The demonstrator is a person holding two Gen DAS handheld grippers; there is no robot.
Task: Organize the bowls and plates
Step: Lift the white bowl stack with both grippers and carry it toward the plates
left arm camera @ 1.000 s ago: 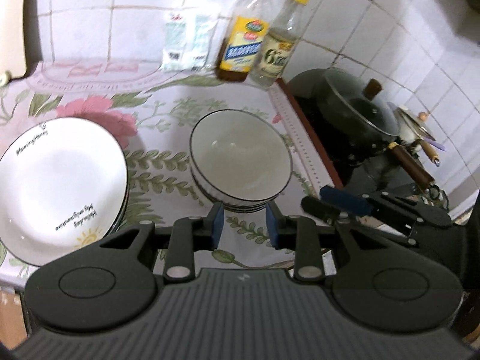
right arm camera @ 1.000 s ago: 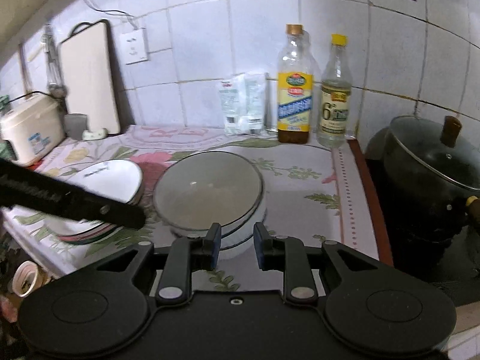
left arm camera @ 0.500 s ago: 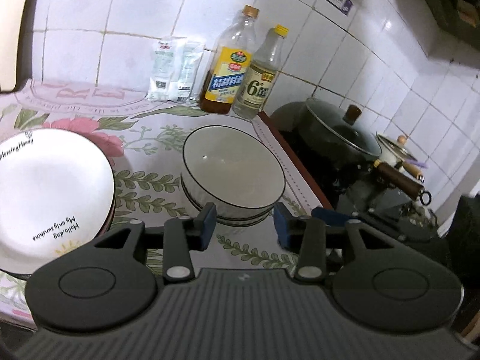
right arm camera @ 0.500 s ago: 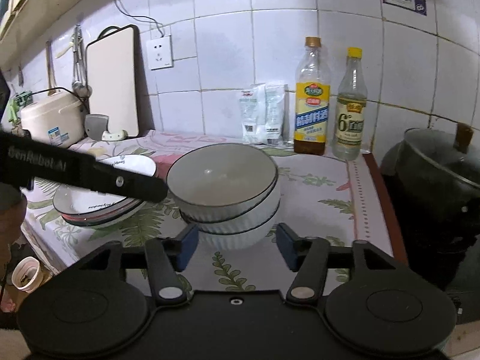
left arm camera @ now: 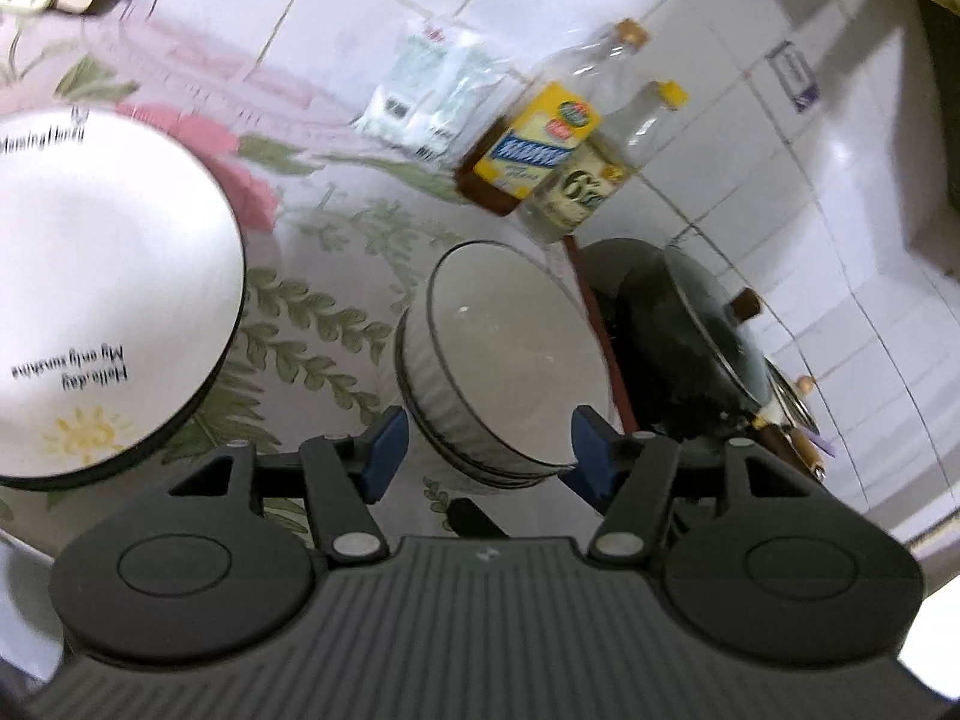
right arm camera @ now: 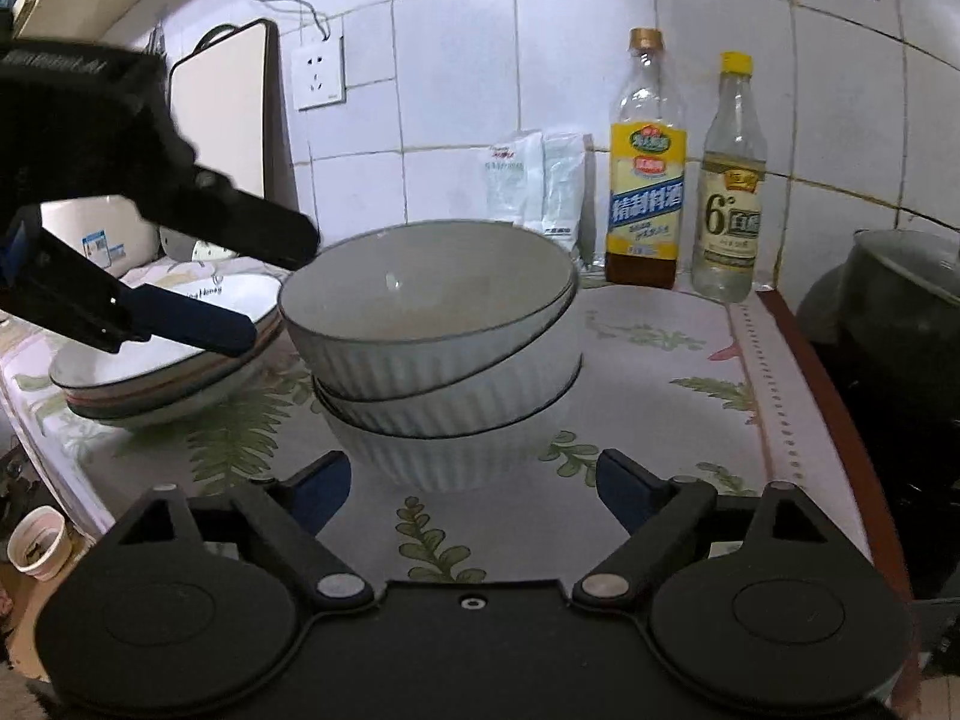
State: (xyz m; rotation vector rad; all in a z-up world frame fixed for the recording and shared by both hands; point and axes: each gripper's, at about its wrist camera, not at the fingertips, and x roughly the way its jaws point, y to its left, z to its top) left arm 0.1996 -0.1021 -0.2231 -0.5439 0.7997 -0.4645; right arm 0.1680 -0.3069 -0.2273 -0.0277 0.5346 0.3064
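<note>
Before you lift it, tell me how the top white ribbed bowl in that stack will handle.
The top white ribbed bowl sits tilted in the stack, so it may rock or slide when nudged. It looks like glazed ceramic: probably stiff, heavy, slippery and chippable.

You see glossy ribbed ceramic on the stacked bowls point(right arm camera: 444, 354) and smooth glazed ceramic on the plates point(right arm camera: 162, 372). The floral tablecloth point(right arm camera: 660, 360) looks like slick, wipeable plastic. The wall tiles point(right arm camera: 456, 48) shine. The right gripper point(right arm camera: 474, 492) is matt black plastic with blue pads.
</note>
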